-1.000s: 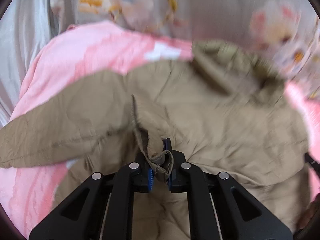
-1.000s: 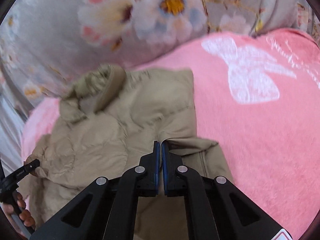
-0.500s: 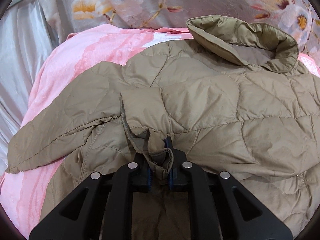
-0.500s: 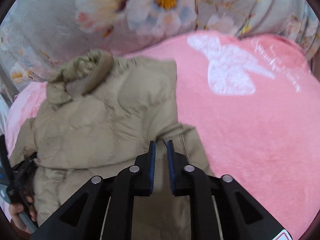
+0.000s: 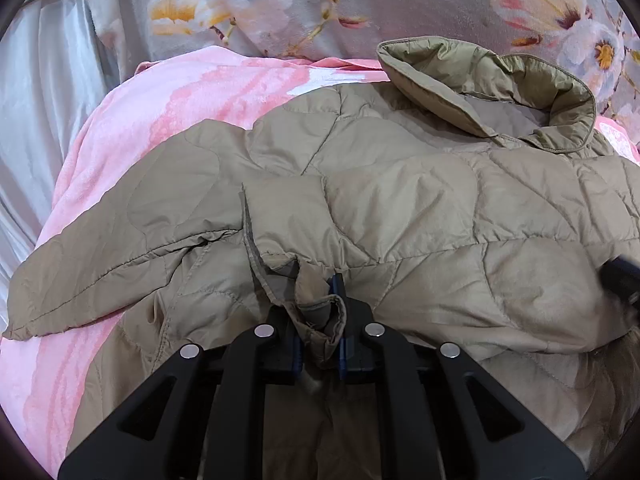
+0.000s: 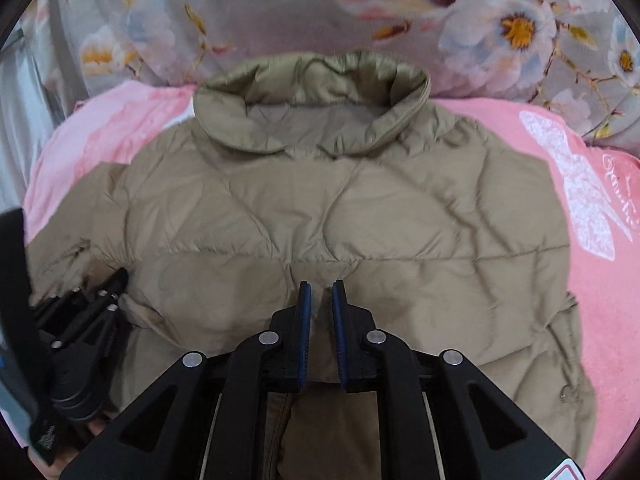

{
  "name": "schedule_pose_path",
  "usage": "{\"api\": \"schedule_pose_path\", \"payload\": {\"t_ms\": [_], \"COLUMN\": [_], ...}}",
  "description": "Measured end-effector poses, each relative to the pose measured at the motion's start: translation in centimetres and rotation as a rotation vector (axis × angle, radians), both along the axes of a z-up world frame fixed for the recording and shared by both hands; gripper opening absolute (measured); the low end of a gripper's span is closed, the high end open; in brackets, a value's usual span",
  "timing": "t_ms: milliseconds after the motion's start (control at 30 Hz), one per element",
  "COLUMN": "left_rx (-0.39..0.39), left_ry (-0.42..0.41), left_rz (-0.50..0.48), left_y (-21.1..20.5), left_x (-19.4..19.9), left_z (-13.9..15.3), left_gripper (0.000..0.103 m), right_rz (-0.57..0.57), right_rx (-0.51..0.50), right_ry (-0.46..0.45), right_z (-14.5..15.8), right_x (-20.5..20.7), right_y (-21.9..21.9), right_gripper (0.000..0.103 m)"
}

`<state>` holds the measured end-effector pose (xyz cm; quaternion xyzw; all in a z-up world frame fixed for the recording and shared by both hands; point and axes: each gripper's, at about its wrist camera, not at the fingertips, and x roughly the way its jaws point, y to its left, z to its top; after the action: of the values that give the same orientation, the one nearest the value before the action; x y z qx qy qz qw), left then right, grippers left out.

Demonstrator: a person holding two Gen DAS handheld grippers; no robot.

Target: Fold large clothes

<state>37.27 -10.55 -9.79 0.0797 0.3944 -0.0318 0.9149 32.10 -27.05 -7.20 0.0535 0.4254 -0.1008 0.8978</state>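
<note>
Left wrist view shows the left gripper [image 5: 318, 316] clamped on a bunched fold of the tan quilted jacket [image 5: 400, 208], the cloth pinched between its 2 blue-padded fingers [image 5: 342, 344] and puckering up just above them. From that pinch a raw edge of fabric runs up and to the left, and 1 sleeve [image 5: 112, 256] spreads out leftward across the pink blanket [image 5: 160, 120], its cuff end lying flat on the pink. The jacket lies spread over the blanket with its stand-up collar [image 5: 492, 92] at the far side, close to the grey floral cover [image 5: 400, 4] behind it. Pale silvery cloth [image 5: 36, 120] hangs at the far left. At the right edge of this view a dark blurred object sits on the jacket; it cannot be made out clearly. Right wrist view looks straight up the jacket [image 6: 340, 220] toward the collar [image 6: 312, 96], with the right gripper [image 6: 321, 292] parted by a narrow gap, its blue pads [image 6: 304, 320] hovering over the lower quilted panel; nothing is seen between them, though whether the tips touch the fabric cannot be told. The left gripper [image 6: 120, 280] appears at the lower left of this view, on the jacket's left edge. A white butterfly print [image 6: 576, 188] marks the pink blanket [image 6: 612, 300] to the right of the jacket.
</note>
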Motion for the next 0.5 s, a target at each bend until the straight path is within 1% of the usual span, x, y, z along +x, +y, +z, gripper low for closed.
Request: {"api": "schedule_pose_path", "payload": {"t_ms": [233,400,500], "left_rx": [-0.001,-0.003,-0.006], "left_ry": [0.001,0.001,0.002], "left_rz": [0.001,0.001,0.001], "left_y": [-0.1,-0.1,-0.2], "left_x": [0.0,0.0,0.0], "left_z": [-0.1,0.0,0.0], "left_gripper": [0.011,0.011,0.011], "right_rz": [-0.003,-0.007,-0.011], "right_rx": [-0.058,-0.169,-0.160], "right_ry": [0.000,-0.022,-0.024], "right_z": [-1.4,-2.1,-2.2], "right_x": [0.1,-0.1,-0.1], "right_y": [0.9,2.3,2.0], "right_gripper": [0.010,0.010,0.010]}}
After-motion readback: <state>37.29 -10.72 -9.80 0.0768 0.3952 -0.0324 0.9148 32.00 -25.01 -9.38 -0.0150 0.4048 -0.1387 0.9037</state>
